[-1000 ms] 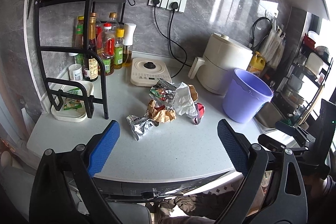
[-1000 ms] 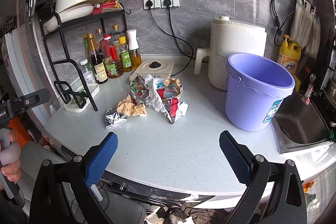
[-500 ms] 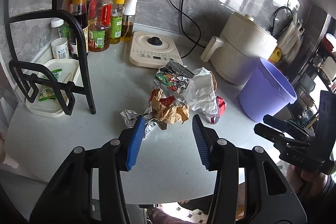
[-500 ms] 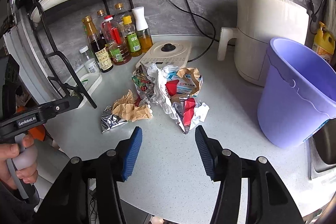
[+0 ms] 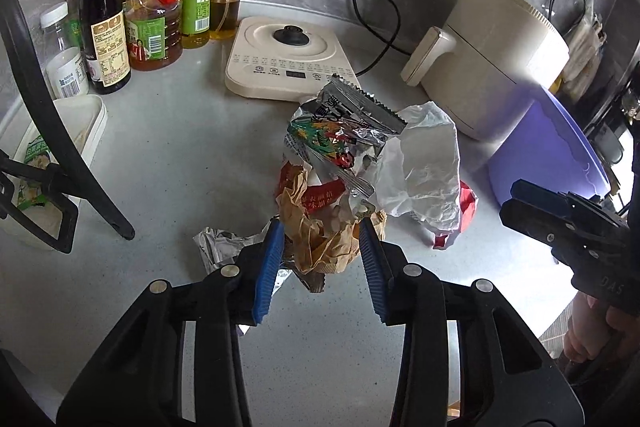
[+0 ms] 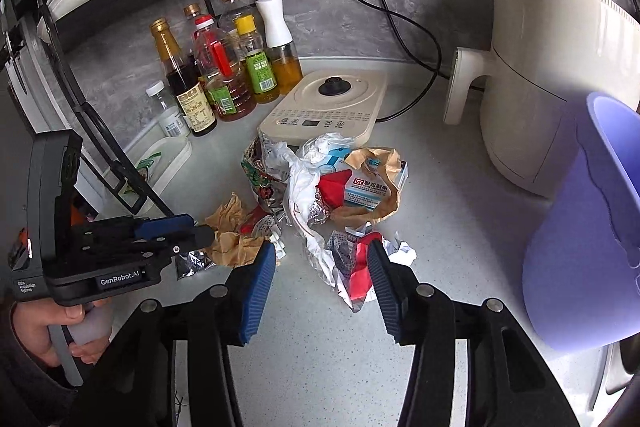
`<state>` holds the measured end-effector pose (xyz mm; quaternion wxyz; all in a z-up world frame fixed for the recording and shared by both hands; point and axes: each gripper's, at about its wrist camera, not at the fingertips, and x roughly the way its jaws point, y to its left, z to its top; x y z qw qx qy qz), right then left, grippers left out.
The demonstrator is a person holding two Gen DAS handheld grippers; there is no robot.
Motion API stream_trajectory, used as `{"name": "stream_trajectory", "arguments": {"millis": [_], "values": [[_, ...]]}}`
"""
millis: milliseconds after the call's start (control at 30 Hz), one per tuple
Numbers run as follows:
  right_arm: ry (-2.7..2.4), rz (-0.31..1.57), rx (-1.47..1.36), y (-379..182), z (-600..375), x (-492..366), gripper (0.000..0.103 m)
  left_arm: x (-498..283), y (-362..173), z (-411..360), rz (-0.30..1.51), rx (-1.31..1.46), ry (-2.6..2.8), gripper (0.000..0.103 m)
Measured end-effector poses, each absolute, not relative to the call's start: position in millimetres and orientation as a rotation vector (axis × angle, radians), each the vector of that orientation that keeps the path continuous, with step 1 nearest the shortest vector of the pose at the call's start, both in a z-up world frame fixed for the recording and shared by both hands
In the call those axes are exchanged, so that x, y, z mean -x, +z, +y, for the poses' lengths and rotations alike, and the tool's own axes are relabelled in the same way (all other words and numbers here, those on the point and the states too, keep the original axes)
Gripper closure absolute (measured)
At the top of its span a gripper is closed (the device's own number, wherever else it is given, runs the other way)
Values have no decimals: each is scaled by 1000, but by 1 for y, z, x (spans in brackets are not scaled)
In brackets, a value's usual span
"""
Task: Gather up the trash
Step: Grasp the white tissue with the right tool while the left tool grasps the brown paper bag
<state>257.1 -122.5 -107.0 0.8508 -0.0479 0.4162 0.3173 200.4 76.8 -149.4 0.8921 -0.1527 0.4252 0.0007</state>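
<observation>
A heap of trash lies mid-counter. My left gripper [image 5: 319,223] is open, its blue pads close on either side of a crumpled brown paper bag [image 5: 324,243]. A foil wrapper [image 5: 220,243] lies just to its left, and a printed snack bag [image 5: 340,131] and a white plastic bag [image 5: 424,163] lie behind. My right gripper [image 6: 321,245] is open, straddling a silver-white wrapper [image 6: 316,259] and a red wrapper [image 6: 358,275]; its right pad touches the red one. The purple bucket [image 6: 580,227] stands at the right. The left gripper [image 6: 200,233] shows at the brown paper [image 6: 232,239].
A cream induction cooker [image 5: 288,67] sits behind the heap, and a white air fryer [image 5: 500,47] with black cords at the back right. Sauce bottles [image 5: 148,7], a black dish rack [image 5: 48,131] and a white tray [image 5: 80,123] fill the left. A hand [image 6: 36,331] holds the left gripper.
Both grippers have moved forward and down onto the trash heap. Their jaws have narrowed from wide open to a small gap around the wrappers.
</observation>
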Motion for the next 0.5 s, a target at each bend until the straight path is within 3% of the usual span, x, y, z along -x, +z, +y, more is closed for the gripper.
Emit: {"name": "stream_trajectory", "arguments": {"millis": [67, 200, 267, 367, 500], "values": [[674, 876, 102, -107, -119, -263, 55, -207, -155, 73, 898, 295, -6, 53], [688, 875, 110, -108, -112, -276, 55, -215, -162, 65, 920, 223, 3, 52], [698, 878, 114, -110, -108, -280, 55, -218, -164, 64, 934, 200, 3, 67], [719, 878, 108, -109, -102, -286, 55, -217, -159, 65, 930, 186, 8, 75], [759, 880, 104, -109, -90, -291, 55, -208, -142, 74, 890, 206, -4, 75]]}}
